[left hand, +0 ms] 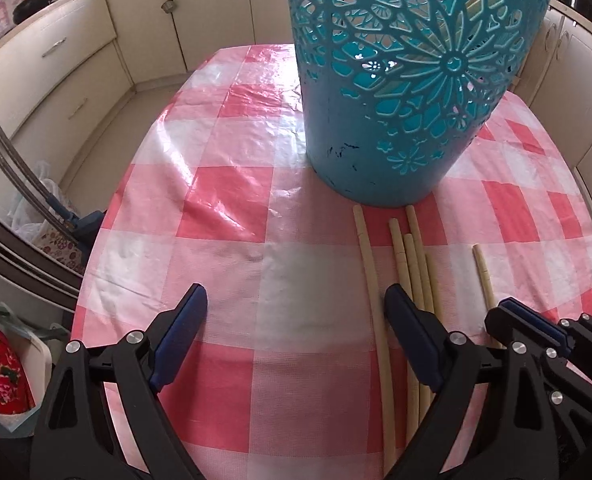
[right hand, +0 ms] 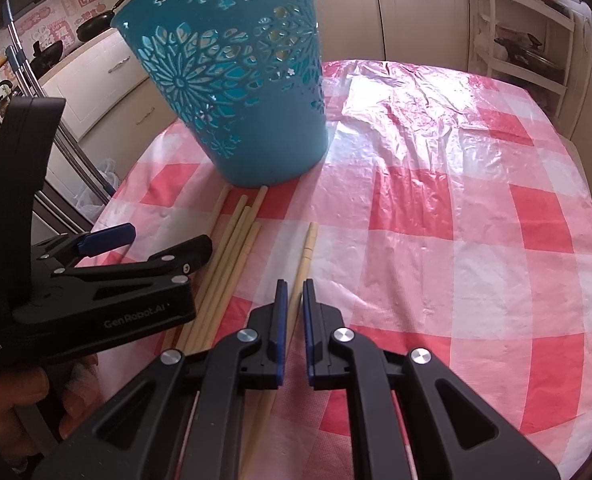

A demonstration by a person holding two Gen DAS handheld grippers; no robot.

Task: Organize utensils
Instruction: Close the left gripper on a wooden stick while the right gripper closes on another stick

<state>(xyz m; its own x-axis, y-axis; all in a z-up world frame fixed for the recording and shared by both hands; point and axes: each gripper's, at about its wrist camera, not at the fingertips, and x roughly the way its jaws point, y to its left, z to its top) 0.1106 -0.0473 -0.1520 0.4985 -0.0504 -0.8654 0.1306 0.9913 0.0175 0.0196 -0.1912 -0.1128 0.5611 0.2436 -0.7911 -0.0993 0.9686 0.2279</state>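
A teal cut-out basket [left hand: 396, 100] [right hand: 236, 92] stands upright on the pink checked tablecloth [left hand: 232, 208] [right hand: 436, 208]. Several pale chopsticks [left hand: 410, 264] [right hand: 232, 248] lie side by side just in front of it. My left gripper [left hand: 296, 300] [right hand: 164, 240] is open and low over the cloth. The leftmost chopstick [left hand: 370, 280] lies between its fingers, close to the right one. A single chopstick [right hand: 306, 248] [left hand: 482, 272] lies apart on the right, and my right gripper [right hand: 295, 292] [left hand: 512, 310] is shut on it.
Cream kitchen cabinets [left hand: 76, 64] ring the table, with dark pans [left hand: 34, 4] on the left counter. A white shelf rack [right hand: 524, 40] stands at the back right. Plastic bags [left hand: 36, 200] and a red patterned cloth [left hand: 0, 372] sit off the table's left edge.
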